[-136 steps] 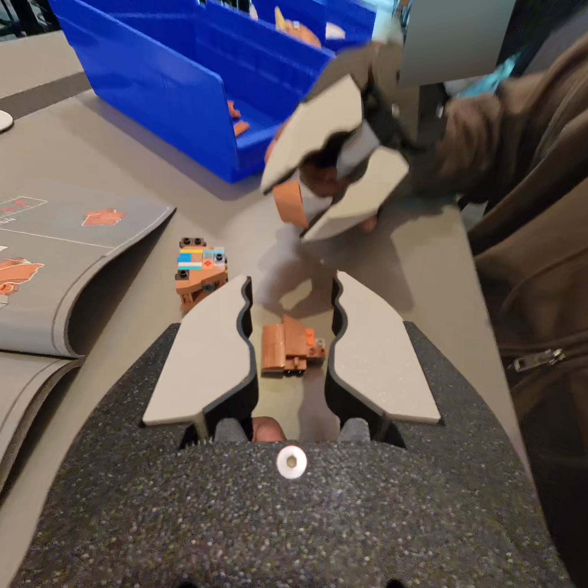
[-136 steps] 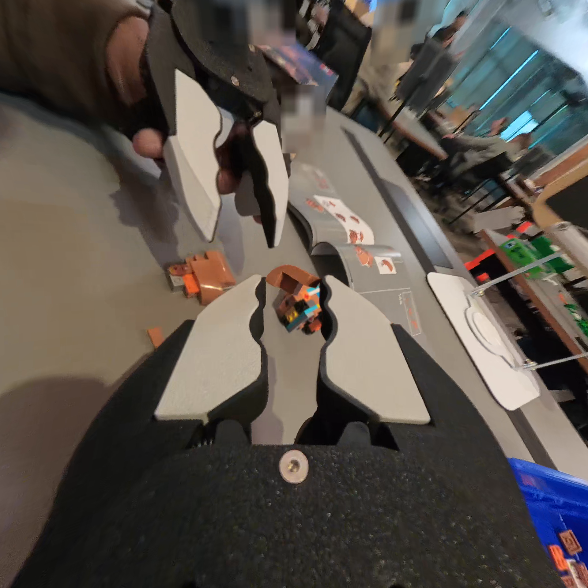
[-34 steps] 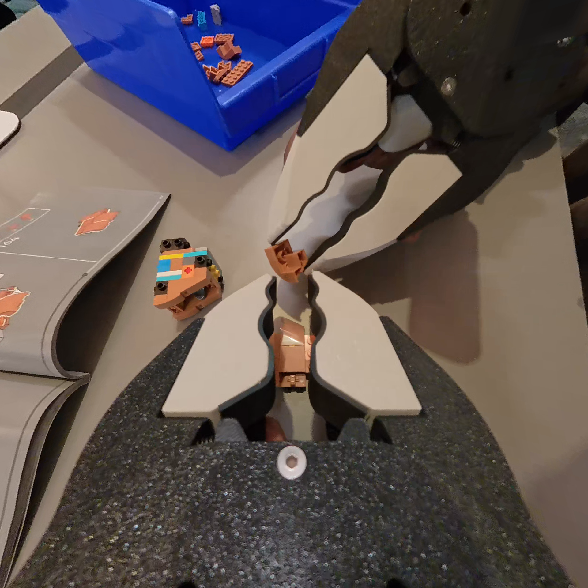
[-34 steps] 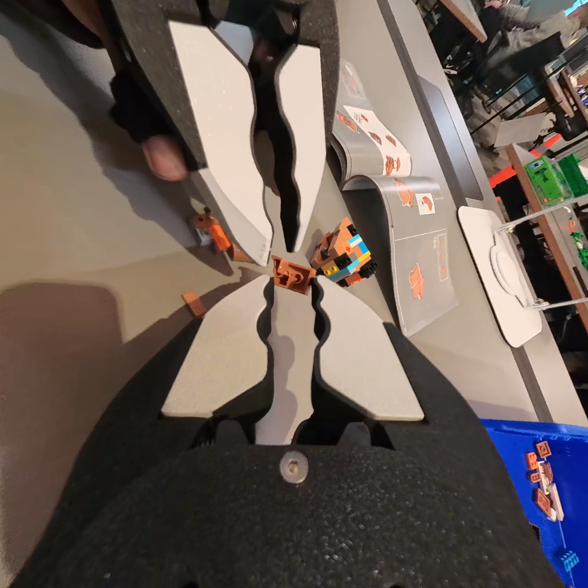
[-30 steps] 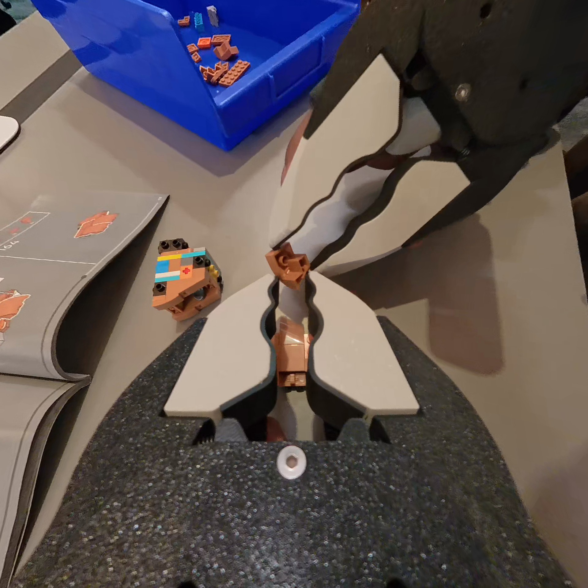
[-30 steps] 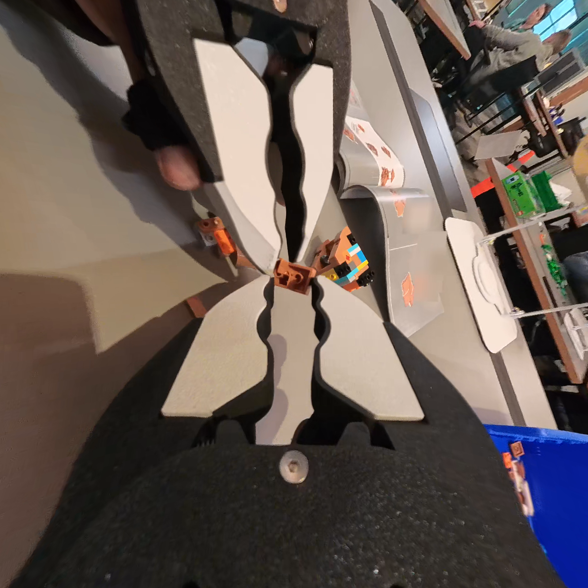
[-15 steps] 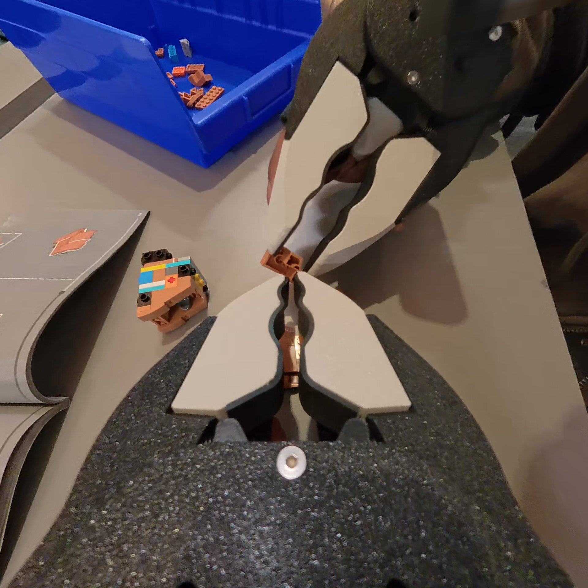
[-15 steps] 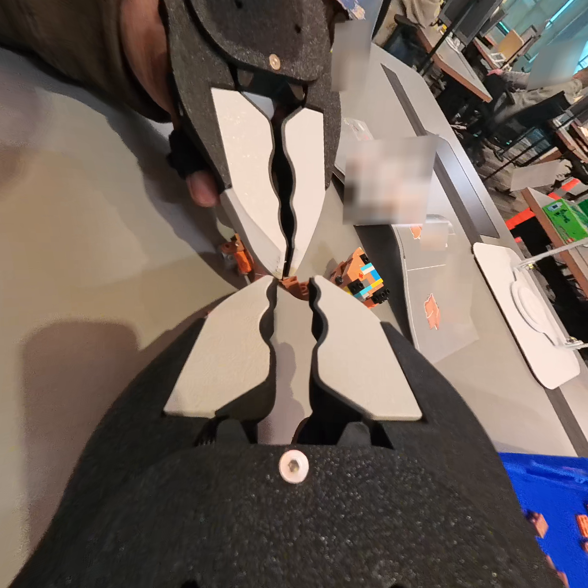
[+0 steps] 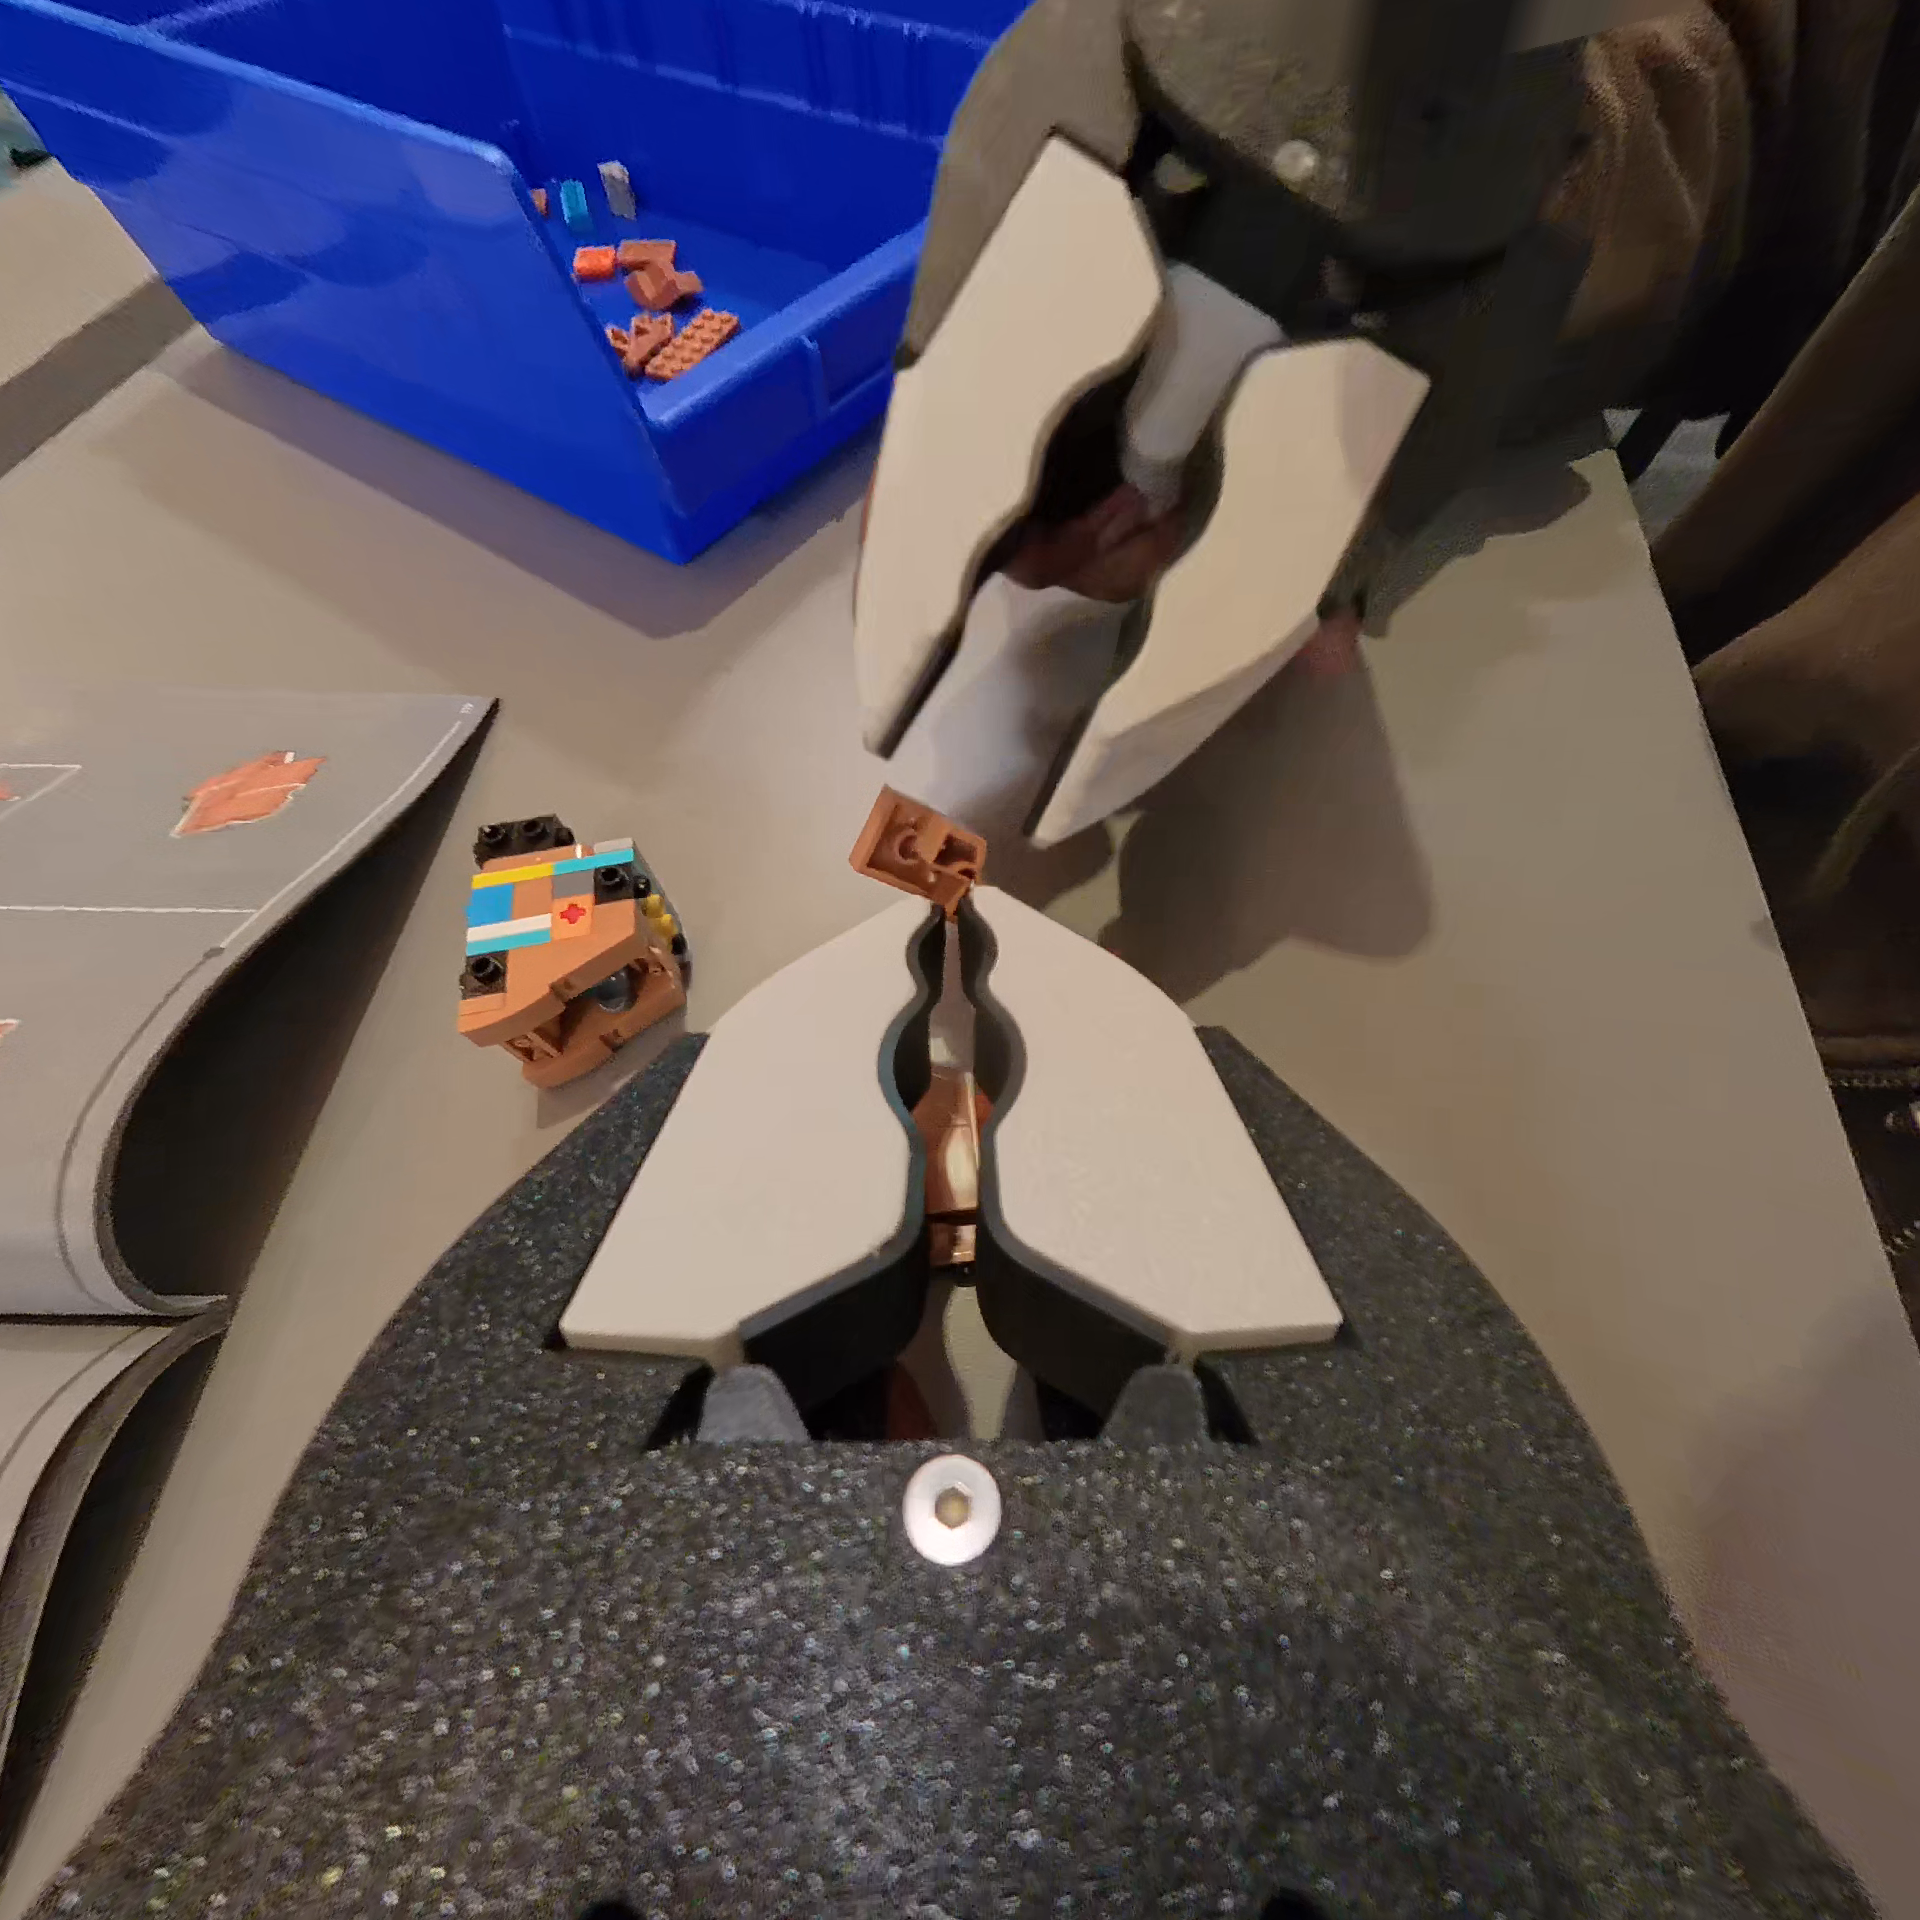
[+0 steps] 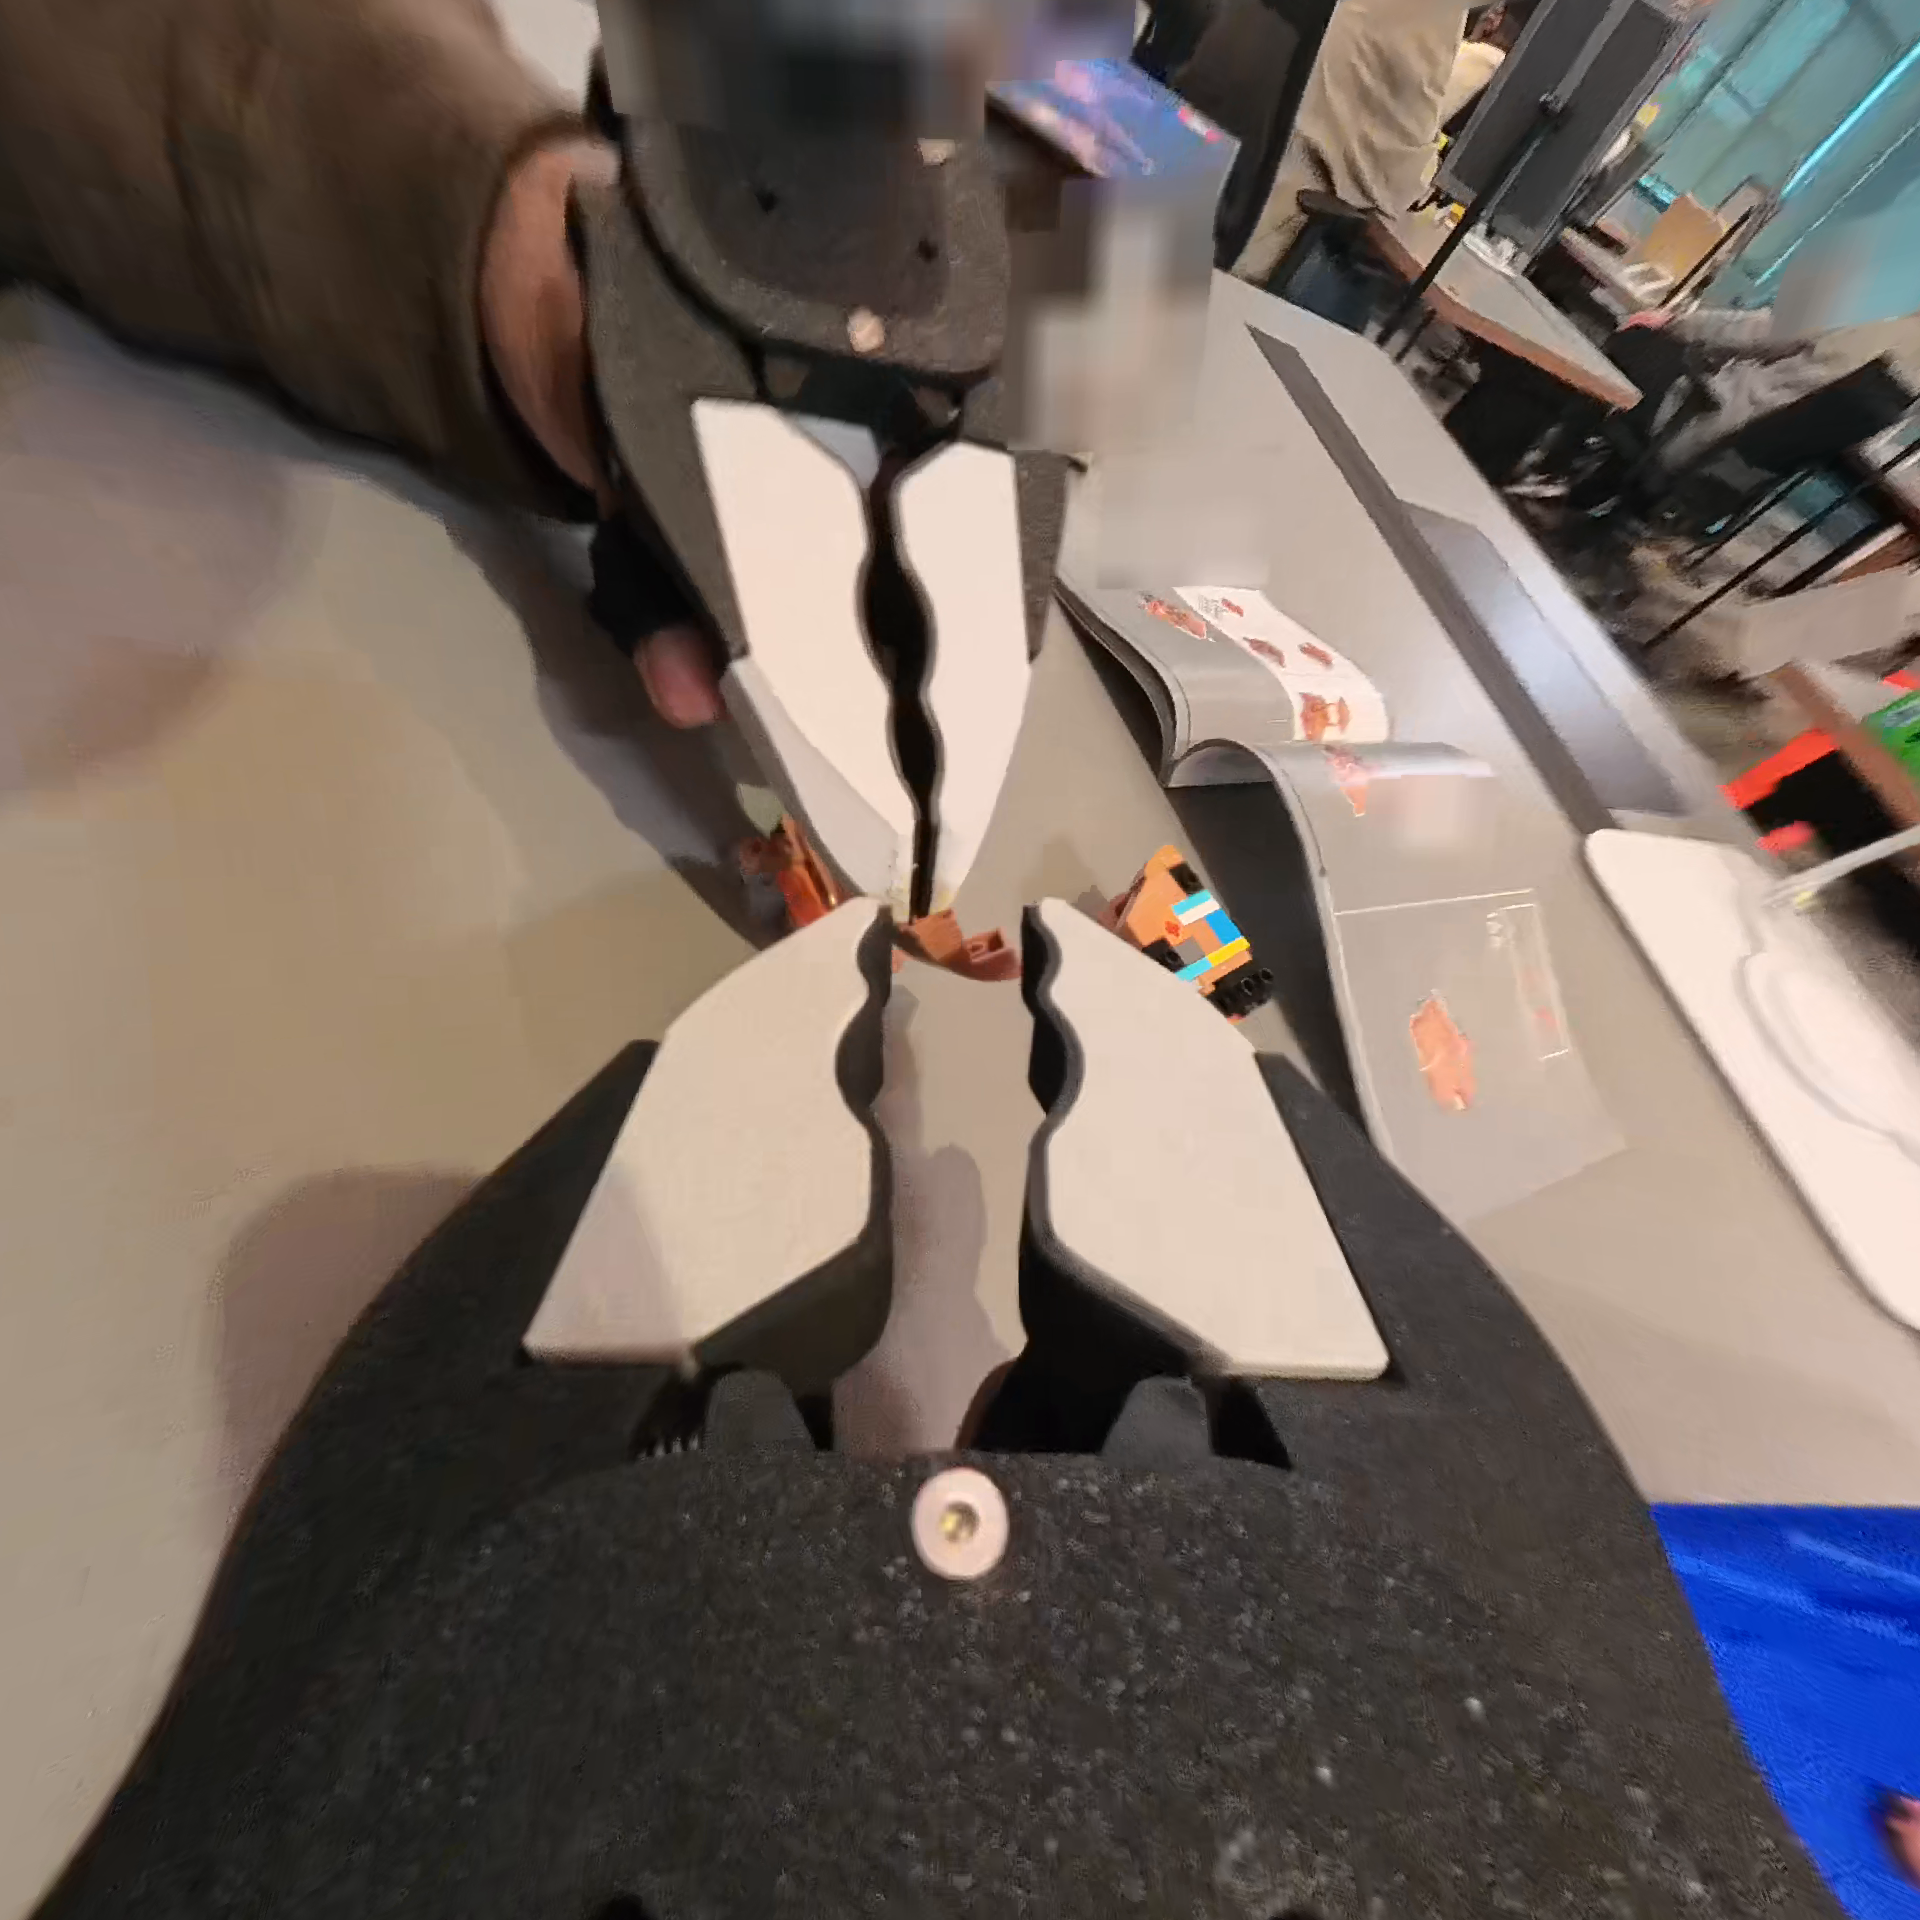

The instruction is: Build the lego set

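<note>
Grey counter (image 9: pixel 1351 1039) with both claws meeting above its middle. We see its right edge running just beside the right claw (image 9: pixel 966 800), where a brown sleeve (image 9: pixel 1787 727) hangs beyond the drop; open bare surface lies between that edge and the claws. Toward the far edge stands a blue bin (image 9: pixel 416 312) holding loose brown bricks (image 9: pixel 665 312). At the left an open instruction booklet (image 9: pixel 156 935) curls up from the counter, and a small multicoloured lego assembly (image 9: pixel 566 956) sits between the booklet and the left claw (image 9: pixel 954 914), apart from both. From the right wrist view, a white pad (image 10: pixel 1766 1039) lies past the booklet near the counter's far side.

The left claw is closed almost fully; its tips pinch the lower edge of a small brown brick (image 9: pixel 920 852), which stands tilted above them. Through the narrow slit between its fingers we see another brown lego piece (image 9: pixel 951 1153) on the counter below; whether the fingers touch it we cannot tell.

The right claw is parted moderately and grips nothing; its tips sit just above the small brown brick, and contact cannot be judged. A second brown-orange piece (image 10: pixel 790 883) lies on the counter under the left claw.
</note>
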{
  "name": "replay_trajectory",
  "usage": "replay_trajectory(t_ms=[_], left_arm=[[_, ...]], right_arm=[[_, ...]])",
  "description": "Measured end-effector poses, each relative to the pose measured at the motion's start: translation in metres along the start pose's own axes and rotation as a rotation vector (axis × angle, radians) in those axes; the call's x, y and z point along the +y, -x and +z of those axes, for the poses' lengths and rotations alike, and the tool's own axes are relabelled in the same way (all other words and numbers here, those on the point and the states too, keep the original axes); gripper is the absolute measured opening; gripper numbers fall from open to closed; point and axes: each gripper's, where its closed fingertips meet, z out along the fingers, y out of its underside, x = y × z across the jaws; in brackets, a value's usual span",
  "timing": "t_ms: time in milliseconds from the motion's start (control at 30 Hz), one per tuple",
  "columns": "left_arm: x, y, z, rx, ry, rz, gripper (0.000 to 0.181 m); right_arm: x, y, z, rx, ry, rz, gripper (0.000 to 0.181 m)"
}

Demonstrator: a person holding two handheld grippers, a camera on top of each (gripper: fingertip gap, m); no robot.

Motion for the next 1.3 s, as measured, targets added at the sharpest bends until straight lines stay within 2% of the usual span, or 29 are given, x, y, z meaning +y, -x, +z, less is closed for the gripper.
replay_trajectory(t_ms=[167,300,433,633,767,900,1033,1133,1300], left_arm=[[-0.017,-0.003,-0.010,-0.007,-0.129,0.115,0.002],[-0.029,-0.013,-0.016,-0.003,-0.227,0.260,0.002],[-0.033,-0.023,-0.017,0.002,-0.270,0.376,0.002],[-0.035,-0.031,-0.018,0.028,-0.307,0.423,0.002],[-0.029,-0.025,-0.015,0.020,-0.250,0.371,0.005],[-0.012,-0.010,-0.018,-0.013,-0.101,0.274,0.037],[0.021,-0.001,-0.021,-0.005,0.105,0.124,0.052],[0.046,0.002,-0.020,-0.015,0.244,0.047,0.059],[0.058,0.000,-0.015,-0.012,0.305,-0.002,0.061]], right_arm=[[-0.008,-0.008,-0.008,-0.164,-0.124,0.409,0.033],[-0.021,0.000,-0.016,-0.362,-0.229,0.628,0.032],[-0.029,0.010,-0.021,-0.491,-0.285,0.711,0.026],[-0.033,0.015,-0.025,-0.542,-0.311,0.730,0.018],[-0.028,0.013,-0.022,-0.491,-0.283,0.686,0.017],[-0.027,0.008,-0.022,-0.439,-0.267,0.633,0.017],[-0.020,0.005,-0.019,-0.378,-0.216,0.570,0.017],[-0.013,0.008,-0.013,-0.343,-0.152,0.503,0.017],[0.000,0.018,-0.004,-0.299,-0.037,0.365,0.017]])
